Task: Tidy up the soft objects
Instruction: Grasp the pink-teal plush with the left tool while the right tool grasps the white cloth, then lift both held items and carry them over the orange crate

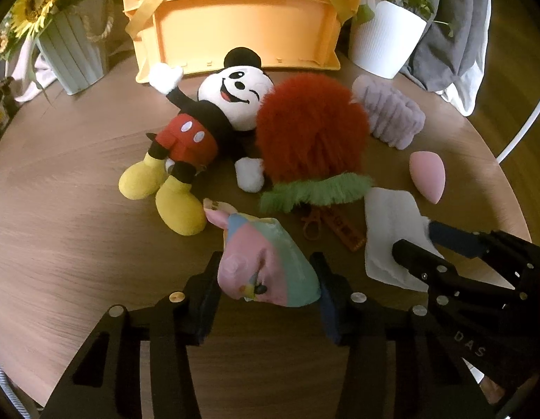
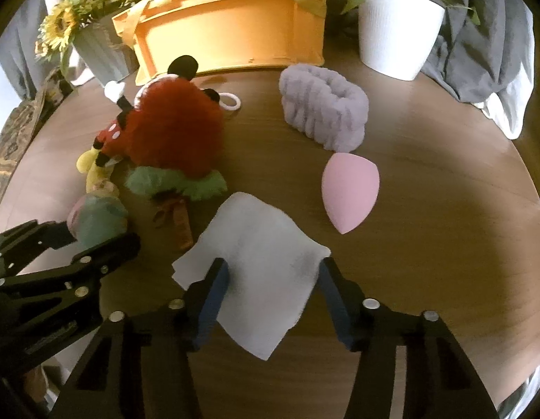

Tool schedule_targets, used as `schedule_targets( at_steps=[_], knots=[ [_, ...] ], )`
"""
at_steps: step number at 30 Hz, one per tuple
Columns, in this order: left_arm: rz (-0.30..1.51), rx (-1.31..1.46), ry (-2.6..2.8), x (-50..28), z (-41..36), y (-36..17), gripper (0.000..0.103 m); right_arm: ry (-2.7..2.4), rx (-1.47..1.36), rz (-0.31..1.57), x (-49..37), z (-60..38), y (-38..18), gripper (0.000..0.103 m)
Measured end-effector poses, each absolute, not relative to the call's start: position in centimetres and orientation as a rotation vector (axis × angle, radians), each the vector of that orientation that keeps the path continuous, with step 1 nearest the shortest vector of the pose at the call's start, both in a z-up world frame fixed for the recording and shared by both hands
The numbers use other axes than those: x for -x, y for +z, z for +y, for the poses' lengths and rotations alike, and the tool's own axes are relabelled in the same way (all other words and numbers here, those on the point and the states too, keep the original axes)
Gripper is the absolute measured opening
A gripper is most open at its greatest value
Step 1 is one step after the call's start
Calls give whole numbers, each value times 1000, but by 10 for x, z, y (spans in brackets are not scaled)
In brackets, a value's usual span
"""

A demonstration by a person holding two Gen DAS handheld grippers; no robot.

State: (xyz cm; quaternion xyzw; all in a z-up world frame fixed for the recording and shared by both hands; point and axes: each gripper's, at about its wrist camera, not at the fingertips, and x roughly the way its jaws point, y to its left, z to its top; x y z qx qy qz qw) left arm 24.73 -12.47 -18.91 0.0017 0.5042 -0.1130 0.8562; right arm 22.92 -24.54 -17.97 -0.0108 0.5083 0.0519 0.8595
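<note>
A pastel soft toy [image 1: 266, 272], pink and mint with a pale ear sticking up, is gripped between the fingers of the left gripper [image 1: 266, 279], low over the near side of the tabletop [image 1: 78, 209]. Its body is seen squeezed in from both sides. A white cloth [image 2: 256, 272] is straddled by the right gripper [image 2: 273, 289]; the fingers are spread wide, one at each edge of the cloth, and whether the pads actually touch it cannot be told. The cloth is seen lying flat, one corner lifted slightly.

Just beyond the toy, a mouse doll [image 1: 200, 129] is sprawled on its back, and a shaggy red pompom [image 1: 311, 129] with a green fringe is pressed against its head. An orange clip and strap are trailed out beneath the fringe. A pink egg-shaped sponge [image 2: 346, 192] is set apart to the right, with a fluffy lilac band [image 2: 325, 115] behind it. At the far edge an orange basket [image 1: 242, 21] is flanked by a sunflower pot [image 1: 71, 52] and a white planter [image 1: 385, 38].
</note>
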Motion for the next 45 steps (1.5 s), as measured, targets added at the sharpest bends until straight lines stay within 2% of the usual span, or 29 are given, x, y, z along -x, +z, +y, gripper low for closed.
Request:
schedule_targets(
  at_steps=[4, 6, 10, 23, 45],
  knots=[
    [1055, 0, -242, -246, -124, -189, 41, 131, 35, 1058, -228, -241, -178, 24],
    [1049, 7, -249, -246, -124, -188, 39, 138, 35, 1059, -228, -242, -177, 16],
    [1021, -3, -249, -243, -123, -180, 38, 141, 22, 1057, -229, -242, -174, 12],
    [916, 14, -228, -242, -116, -142, 38, 141, 7, 974, -231, -242, -136, 12],
    [672, 19, -208, -256, -106, -57, 38, 159, 0, 725, -242, -230, -51, 12]
  ],
)
